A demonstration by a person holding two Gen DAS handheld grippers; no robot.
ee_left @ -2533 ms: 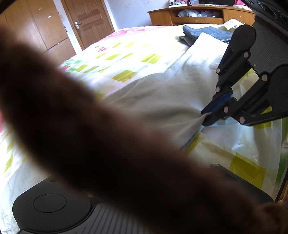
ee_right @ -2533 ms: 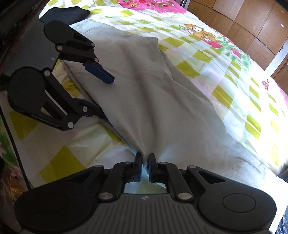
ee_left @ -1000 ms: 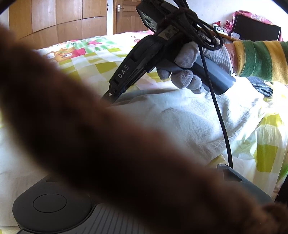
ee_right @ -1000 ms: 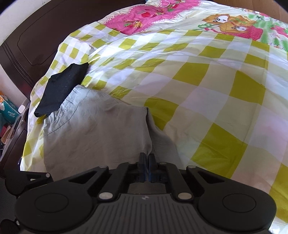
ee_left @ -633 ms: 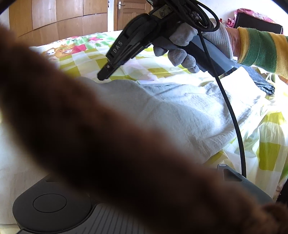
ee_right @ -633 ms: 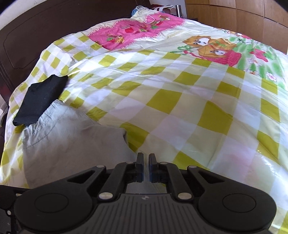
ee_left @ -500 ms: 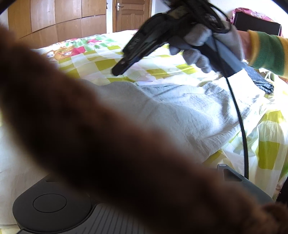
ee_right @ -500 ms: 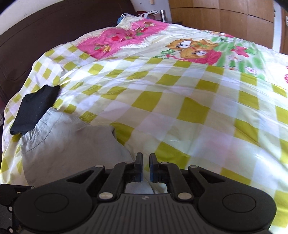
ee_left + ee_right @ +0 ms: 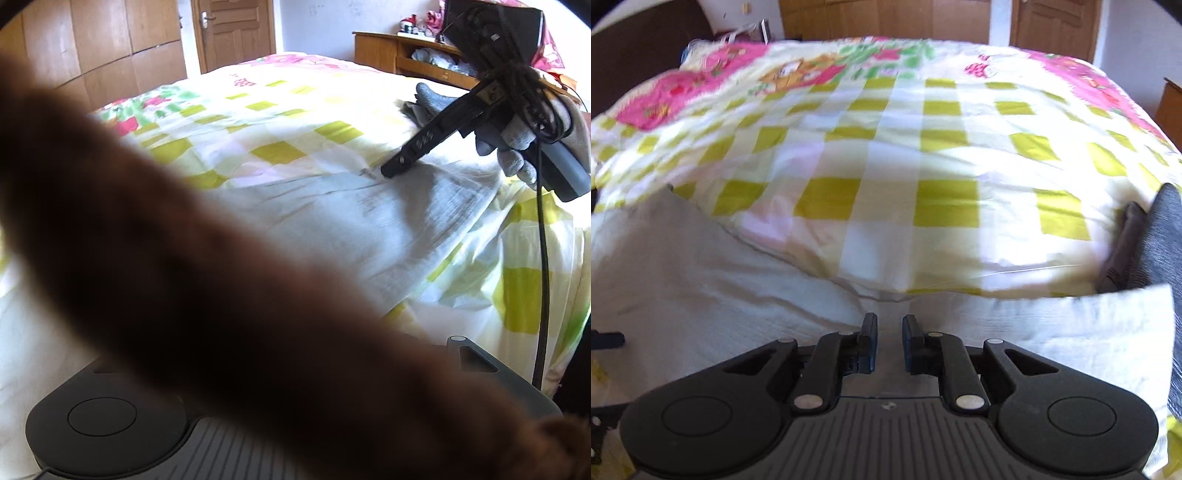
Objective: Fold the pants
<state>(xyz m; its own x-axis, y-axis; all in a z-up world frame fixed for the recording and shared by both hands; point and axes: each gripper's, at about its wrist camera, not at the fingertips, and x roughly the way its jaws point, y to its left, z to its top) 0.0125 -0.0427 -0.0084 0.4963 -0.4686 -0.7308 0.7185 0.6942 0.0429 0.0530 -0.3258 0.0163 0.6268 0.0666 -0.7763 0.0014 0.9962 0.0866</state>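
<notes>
Right tool (image 9: 889, 341) spread over the pants (image 9: 720, 288); left tool's state seems hidden by blur.

1 pants (image 9: 369, 218), 2 tongs (image 9: 889, 341) (image 9: 391, 170), 1 bedspread (image 9: 923, 155).

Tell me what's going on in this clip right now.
A person is folding light grey pants on a bed with a yellow-checked cover, holding a hand-held gripper in each hand. The right hand-held gripper, held in a gloved hand, is open, holds nothing and sits low over the pants' far edge. The left hand-held gripper's fingers are hidden behind a blurred brown object across its camera, so its state can't be judged. Dark folded clothes lie beside the pants.
</notes>
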